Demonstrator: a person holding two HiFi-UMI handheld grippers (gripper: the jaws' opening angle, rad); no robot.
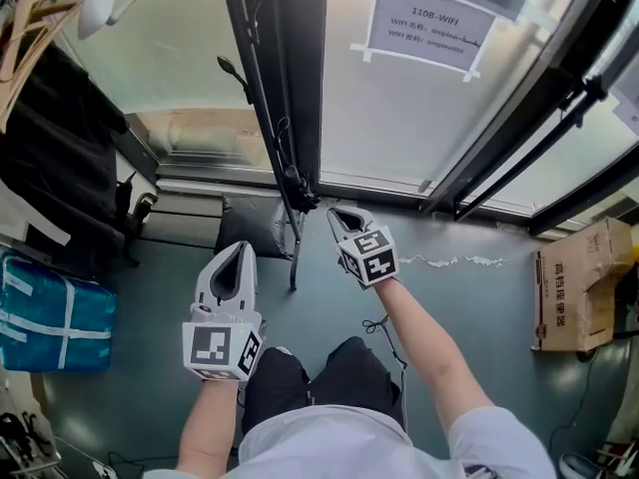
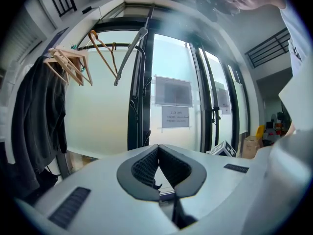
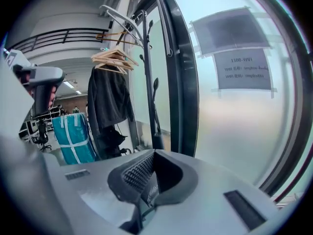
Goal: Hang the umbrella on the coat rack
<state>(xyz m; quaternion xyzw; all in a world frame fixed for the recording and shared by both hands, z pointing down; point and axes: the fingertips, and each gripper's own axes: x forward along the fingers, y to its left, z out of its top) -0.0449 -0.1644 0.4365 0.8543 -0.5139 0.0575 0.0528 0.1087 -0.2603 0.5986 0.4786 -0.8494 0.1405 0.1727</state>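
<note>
The black coat rack (image 1: 268,88) rises by the glass door, with its pole (image 3: 146,67) and grey curved arms (image 3: 117,14) in the right gripper view. A slim black closed umbrella (image 3: 155,106) stands against the pole, its handle (image 1: 229,66) uppermost. My right gripper (image 1: 334,213) is shut just right of the pole's lower part, beside a dark bundle (image 1: 300,192); I see nothing between its pads (image 3: 139,173). My left gripper (image 1: 240,247) is shut and empty, lower and to the left, pointing at the rack (image 2: 138,106).
A dark coat (image 1: 50,138) and wooden hangers (image 2: 68,65) hang on the rack's left side. A blue wrapped package (image 1: 50,312) lies at the left, a cardboard box (image 1: 579,282) at the right. A paper notice (image 1: 429,23) is taped to the glass door.
</note>
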